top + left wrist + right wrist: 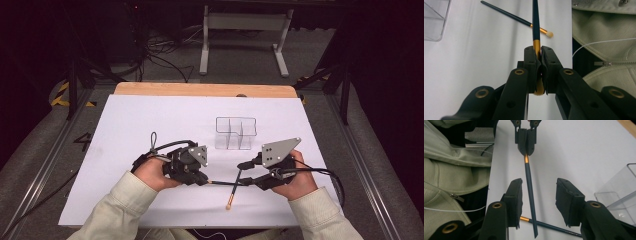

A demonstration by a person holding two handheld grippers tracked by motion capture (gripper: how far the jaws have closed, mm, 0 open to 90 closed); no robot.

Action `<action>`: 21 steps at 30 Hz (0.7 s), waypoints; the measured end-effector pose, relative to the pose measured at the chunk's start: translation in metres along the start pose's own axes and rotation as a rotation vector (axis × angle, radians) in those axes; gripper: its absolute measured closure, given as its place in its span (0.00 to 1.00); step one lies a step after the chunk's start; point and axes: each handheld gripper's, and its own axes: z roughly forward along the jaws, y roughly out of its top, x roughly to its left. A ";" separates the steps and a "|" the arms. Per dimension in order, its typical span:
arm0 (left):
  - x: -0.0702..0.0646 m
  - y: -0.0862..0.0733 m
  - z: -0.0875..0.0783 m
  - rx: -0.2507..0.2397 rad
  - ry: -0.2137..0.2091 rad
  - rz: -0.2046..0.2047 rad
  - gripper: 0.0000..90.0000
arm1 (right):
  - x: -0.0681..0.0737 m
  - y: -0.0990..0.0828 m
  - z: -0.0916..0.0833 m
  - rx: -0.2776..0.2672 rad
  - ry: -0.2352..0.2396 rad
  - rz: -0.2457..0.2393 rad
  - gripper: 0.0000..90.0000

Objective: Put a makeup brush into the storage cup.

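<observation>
Gripping: left gripper [537, 58] fingers clenched on a makeup brush [535, 22] at its gold ferrule
Straddling: right gripper [539, 195] fingers released around that brush's handle
Lying: second brush [234, 190] on the tabletop [150, 115]

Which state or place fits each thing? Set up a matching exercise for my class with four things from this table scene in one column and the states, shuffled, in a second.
Things:
1. left gripper
2. right gripper
3. loose brush
4. clear organiser

States or places:
A. lies flat on the white table sheet
B. stands empty beyond the two grippers
C. jaws apart, either side of a dark handle
D. clamped on a brush at its gold ferrule

Pairs: 1-D, 2-C, 3-A, 4-B
</observation>
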 end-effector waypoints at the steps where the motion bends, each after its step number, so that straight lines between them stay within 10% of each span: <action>1: 0.000 0.000 0.000 0.000 0.001 -0.002 0.93 | 0.000 0.000 0.002 0.008 0.005 -0.004 0.63; 21: -0.004 0.010 0.004 0.025 0.015 0.013 0.93 | -0.001 -0.004 0.028 0.092 0.081 0.016 0.71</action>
